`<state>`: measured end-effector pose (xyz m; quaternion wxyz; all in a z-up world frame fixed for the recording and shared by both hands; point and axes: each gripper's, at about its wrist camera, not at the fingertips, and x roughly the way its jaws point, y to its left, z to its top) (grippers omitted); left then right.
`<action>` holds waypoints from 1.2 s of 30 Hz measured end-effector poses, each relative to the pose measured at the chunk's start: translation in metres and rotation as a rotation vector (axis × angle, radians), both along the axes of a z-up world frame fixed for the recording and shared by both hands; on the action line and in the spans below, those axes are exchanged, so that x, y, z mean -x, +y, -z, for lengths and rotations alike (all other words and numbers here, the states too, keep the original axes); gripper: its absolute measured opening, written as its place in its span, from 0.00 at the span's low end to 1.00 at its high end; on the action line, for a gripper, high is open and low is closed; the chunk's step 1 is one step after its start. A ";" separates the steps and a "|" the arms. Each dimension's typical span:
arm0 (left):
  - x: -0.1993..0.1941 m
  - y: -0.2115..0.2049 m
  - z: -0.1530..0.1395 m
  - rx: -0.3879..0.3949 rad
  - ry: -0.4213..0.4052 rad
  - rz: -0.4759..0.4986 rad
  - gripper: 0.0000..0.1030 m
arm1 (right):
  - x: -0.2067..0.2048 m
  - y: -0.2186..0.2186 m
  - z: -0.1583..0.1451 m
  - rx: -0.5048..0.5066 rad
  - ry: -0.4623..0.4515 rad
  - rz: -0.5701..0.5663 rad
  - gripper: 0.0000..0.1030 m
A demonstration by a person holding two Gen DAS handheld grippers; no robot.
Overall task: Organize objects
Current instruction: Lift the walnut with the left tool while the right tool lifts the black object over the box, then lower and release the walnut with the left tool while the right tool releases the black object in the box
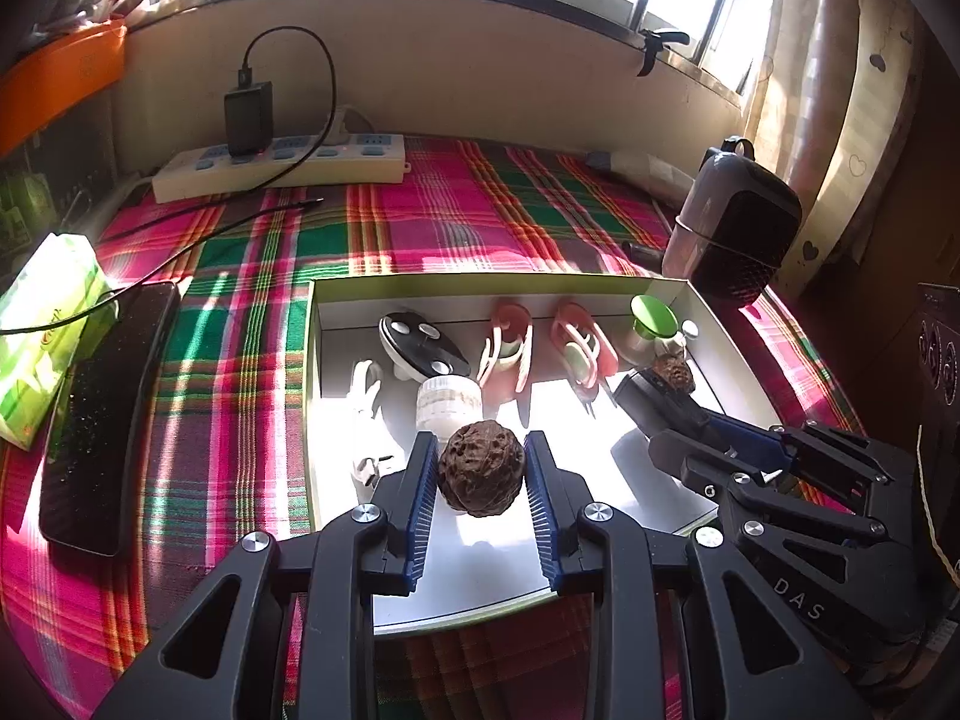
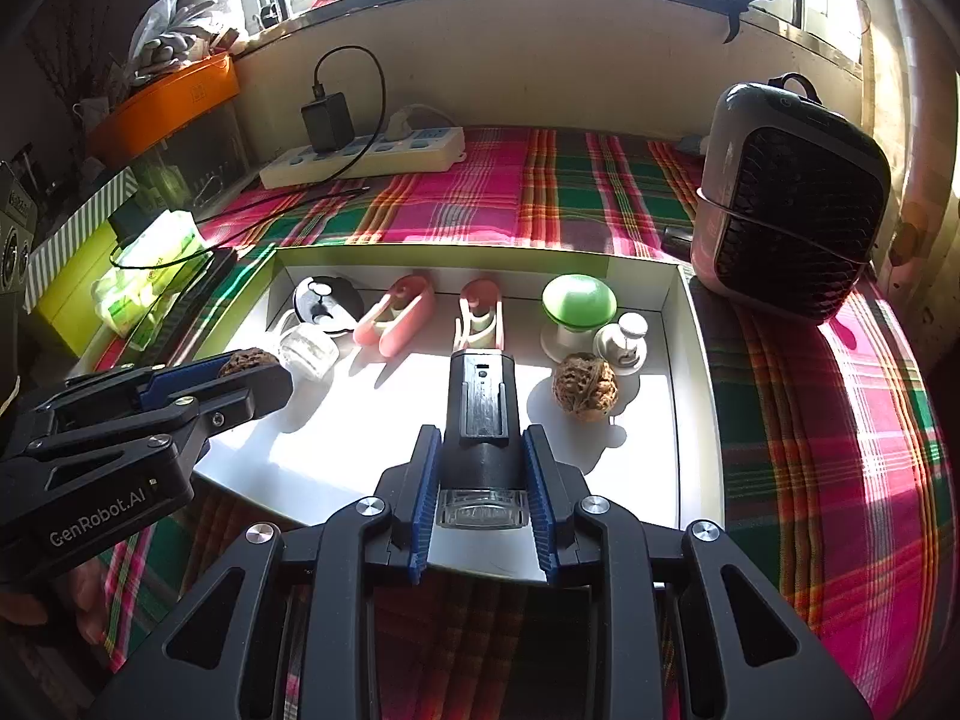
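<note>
Walnuts number two: left hand-held gripper (image 1: 480, 468) clamps one (image 1: 482, 468) (right (image 2: 483, 468) clamps black flashlight (image 2: 480, 402)).

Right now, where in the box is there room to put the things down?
The white floor of the box is bare in the sunny middle and front, between the left gripper's walnut and the loose walnut. The back wall is crowded: black disc, pink clips, green mushroom.

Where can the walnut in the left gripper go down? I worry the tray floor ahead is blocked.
Directly ahead of the walnut, a small clear jar stands on the tray floor; bare floor shows right of it.
</note>
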<state>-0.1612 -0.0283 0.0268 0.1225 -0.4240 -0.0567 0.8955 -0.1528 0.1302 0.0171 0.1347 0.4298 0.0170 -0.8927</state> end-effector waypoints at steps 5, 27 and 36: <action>0.005 0.002 0.007 0.006 -0.017 0.000 0.26 | 0.006 0.001 0.006 0.008 -0.019 0.002 0.28; 0.014 0.010 0.013 0.076 -0.016 0.005 0.26 | 0.012 -0.003 0.014 0.014 -0.042 -0.004 0.28; 0.014 0.011 0.014 0.082 -0.018 0.003 0.26 | 0.012 -0.002 0.014 0.020 -0.044 -0.002 0.28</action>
